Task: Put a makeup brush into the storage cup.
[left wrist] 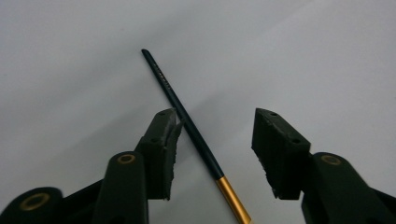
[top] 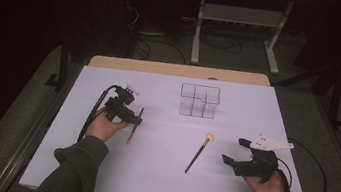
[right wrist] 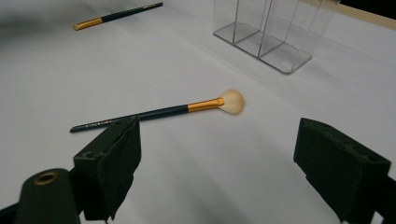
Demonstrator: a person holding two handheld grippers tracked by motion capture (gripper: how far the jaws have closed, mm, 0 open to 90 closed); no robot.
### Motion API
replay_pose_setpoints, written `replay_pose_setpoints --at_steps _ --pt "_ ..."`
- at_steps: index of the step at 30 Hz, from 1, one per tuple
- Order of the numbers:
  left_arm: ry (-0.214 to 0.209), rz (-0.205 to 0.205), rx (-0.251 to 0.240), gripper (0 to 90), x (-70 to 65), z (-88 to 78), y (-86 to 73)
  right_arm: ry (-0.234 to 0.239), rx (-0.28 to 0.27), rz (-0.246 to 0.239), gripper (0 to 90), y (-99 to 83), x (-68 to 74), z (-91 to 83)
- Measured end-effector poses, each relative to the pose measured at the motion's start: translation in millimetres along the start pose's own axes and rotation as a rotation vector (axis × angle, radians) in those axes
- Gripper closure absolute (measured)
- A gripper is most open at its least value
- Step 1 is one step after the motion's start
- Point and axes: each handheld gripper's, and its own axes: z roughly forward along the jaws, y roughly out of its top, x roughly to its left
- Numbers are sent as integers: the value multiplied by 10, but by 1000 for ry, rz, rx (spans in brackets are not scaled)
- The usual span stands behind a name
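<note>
White covers the table (top: 157,175), and the room around it is dark.

Nearest to the person, the right gripper (top: 237,153) rests low on the table, held in the right hand (top: 267,186). Its jaws stand wide apart and hold nothing. Just past it lies a fluffy brush (top: 198,153) with a pale, soft tip, flat on the table and apart from the jaws.

Over on the other side, the left gripper (left wrist: 215,135) is down over a thin brush (left wrist: 187,126). This brush has a dark handle and a gold band. Its handle lies between the two jaws, right against one pad (left wrist: 164,140), while the other pad is not on it yet. So the jaws are about half open and do not grip the thin brush.

Farther back stands a clear holder (top: 199,100) with open slots, well apart from both brushes.

It looks like the step is picking up the thin brush. Next, the jaws need to squeeze shut on the handle, then lift it gently so it does not roll away.
</note>
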Motion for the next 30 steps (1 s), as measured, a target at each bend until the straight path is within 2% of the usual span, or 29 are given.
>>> replay_pose_setpoints --at_steps 7,9,21,24,30 --pt "1 9 39 536 -5 65 -11 -2 -3 3 140 -12 -13 -11" --pt "8 -10 34 547 -18 92 -14 -1 -1 3 140 -13 -15 -9" --pt "25 -45 70 592 -9 194 -31 -2 4 8 140 -14 -14 -2" --pt "30 -35 85 604 -5 210 -33 -2 3 11 140 -16 -16 -5" --pt "42 -48 100 641 -17 245 -40 -2 2 5 140 -16 -16 -4"
